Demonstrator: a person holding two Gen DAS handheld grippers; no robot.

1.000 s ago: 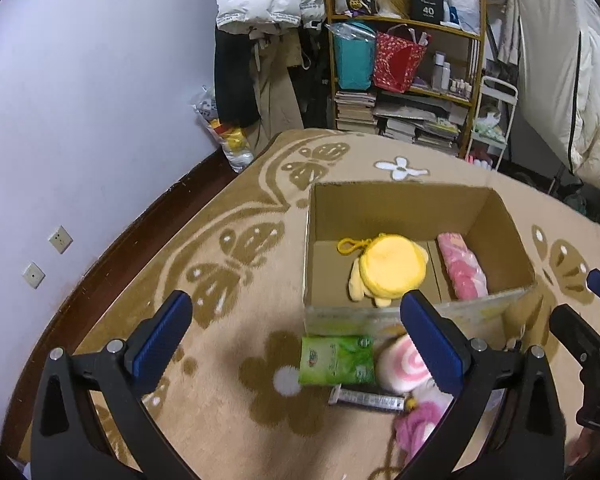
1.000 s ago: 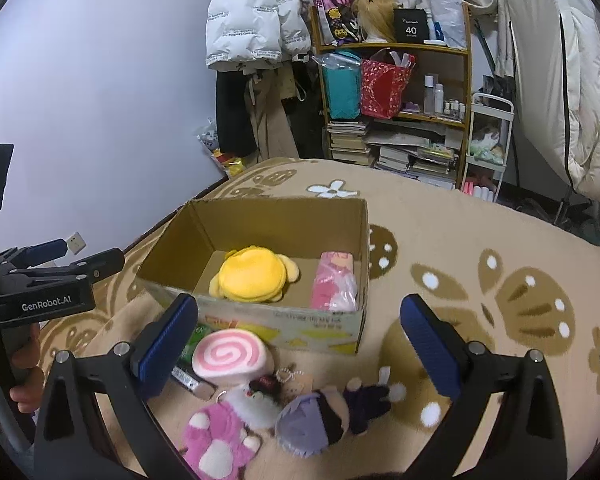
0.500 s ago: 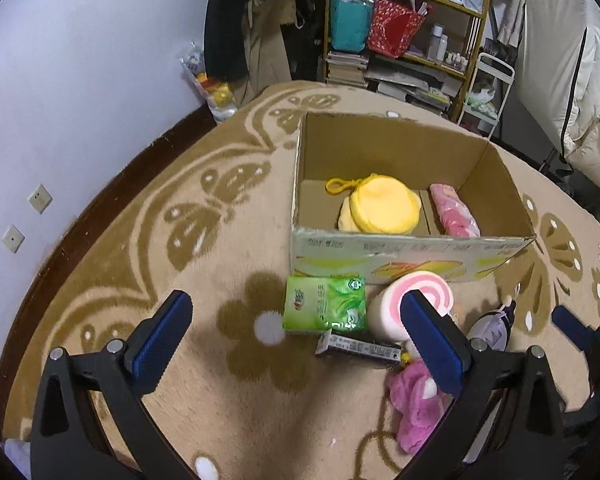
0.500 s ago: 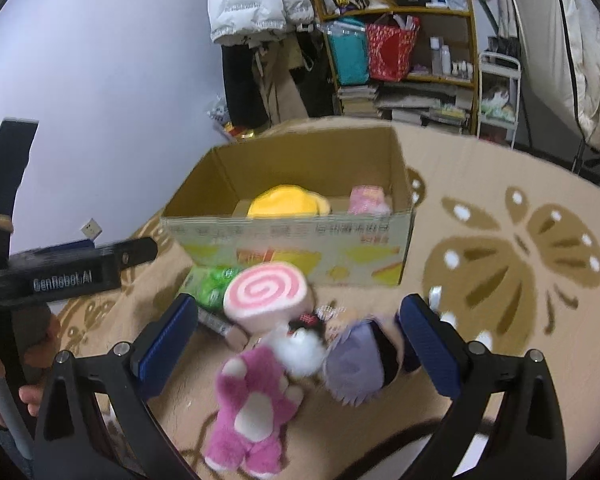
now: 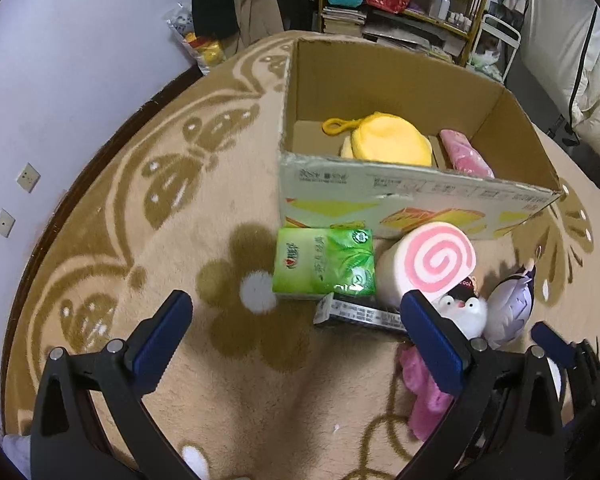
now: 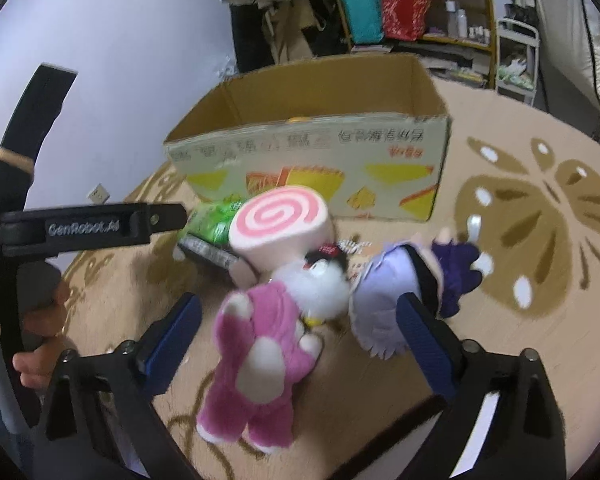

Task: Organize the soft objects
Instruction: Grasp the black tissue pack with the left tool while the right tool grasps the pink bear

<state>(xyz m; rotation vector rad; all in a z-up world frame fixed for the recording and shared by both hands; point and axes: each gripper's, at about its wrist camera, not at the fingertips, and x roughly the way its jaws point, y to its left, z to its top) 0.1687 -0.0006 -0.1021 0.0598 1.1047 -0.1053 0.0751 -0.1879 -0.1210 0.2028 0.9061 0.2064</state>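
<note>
Right gripper (image 6: pixel 298 330) wide open, empty, pink plush (image 6: pixel 260 364) between its fingers, likely lined up for grabbing. Left gripper (image 5: pixel 296 336) open, empty; tissue pack (image 5: pixel 324 266) just ahead. Box (image 5: pixel 412 200) beyond.

A tan carpet (image 5: pixel 228 392) with brown butterfly and flower patterns covers the floor and carries everything. An open cardboard box (image 5: pixel 400 200) stands on it. Just in front of the box lies a green tissue pack (image 5: pixel 324 262), touching a pink-swirl roll cushion (image 5: pixel 428 266) on its right. A dark flat packet (image 5: pixel 358 314) (its label is too small to read) lies against their near edges. Nearer still lie a pink plush (image 6: pixel 260 360), a white plush with a black head (image 6: pixel 322 284) that seems to rest partly on it, and a purple doll (image 6: pixel 412 292) beside them.
</note>
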